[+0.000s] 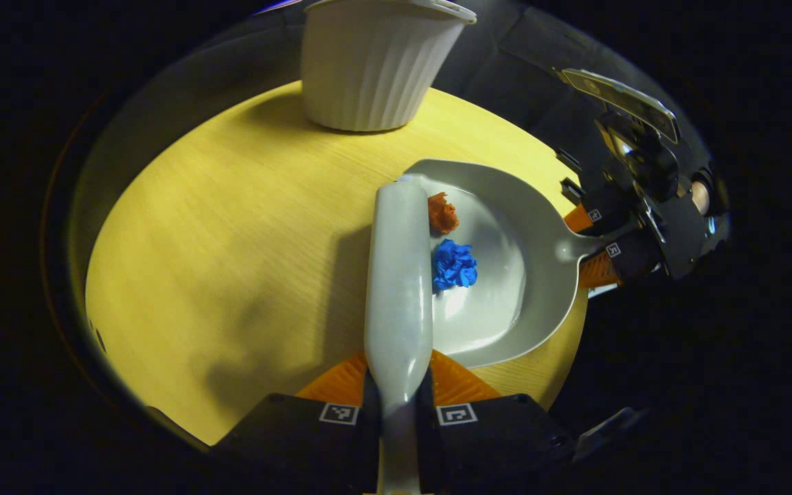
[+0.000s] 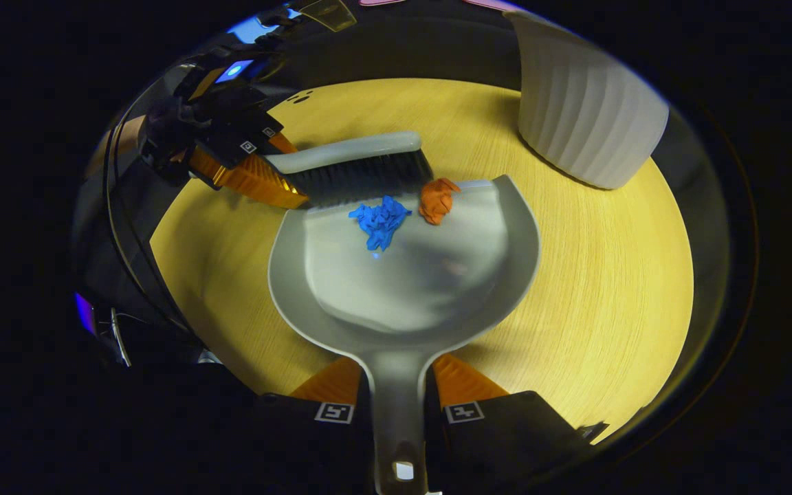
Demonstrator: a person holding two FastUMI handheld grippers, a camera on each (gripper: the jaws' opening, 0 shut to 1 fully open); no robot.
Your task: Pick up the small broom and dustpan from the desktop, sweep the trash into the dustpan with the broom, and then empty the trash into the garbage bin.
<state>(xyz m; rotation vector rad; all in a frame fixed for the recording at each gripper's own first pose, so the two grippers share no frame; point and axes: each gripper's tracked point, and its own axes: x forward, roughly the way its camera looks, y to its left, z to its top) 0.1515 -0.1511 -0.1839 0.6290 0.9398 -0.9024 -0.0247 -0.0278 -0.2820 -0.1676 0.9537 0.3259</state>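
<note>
**Both scraps at the dustpan's mouth, broom pressed against the lip**

In the left gripper view, the left claw (image 1: 397,405) is clamped on the neck of the broom (image 1: 398,275), whose pale back runs away from the camera across the yellow round table (image 1: 217,240). Just right of the broom lie the orange paper scrap (image 1: 442,213) and the blue paper scrap (image 1: 454,265), both on the floor of the dustpan (image 1: 506,289). Farther right, the right claw (image 1: 595,244) grips the dustpan's handle. The white ribbed garbage bin (image 1: 368,69) stands on the table at the far edge.

In the right gripper view the broom's dark bristles (image 2: 361,180) sit along the dustpan's front lip; the blue scrap is inside, while the orange one rests right at the lip, touching it. The right claw is closed on the handle, both fingers pressing its sides.

Handling, as a judgement: broom and dustpan look like light, stiff, smooth plastic, so a firm hold on the narrow handles suits them, though they could twist in the grip. The crumpled scraps look very light and may roll or spring out if the pan tips forward.

The bin's rim is cut off in both views, its inside unseen. Bristle contact with the table is hidden in the left gripper view.
</note>
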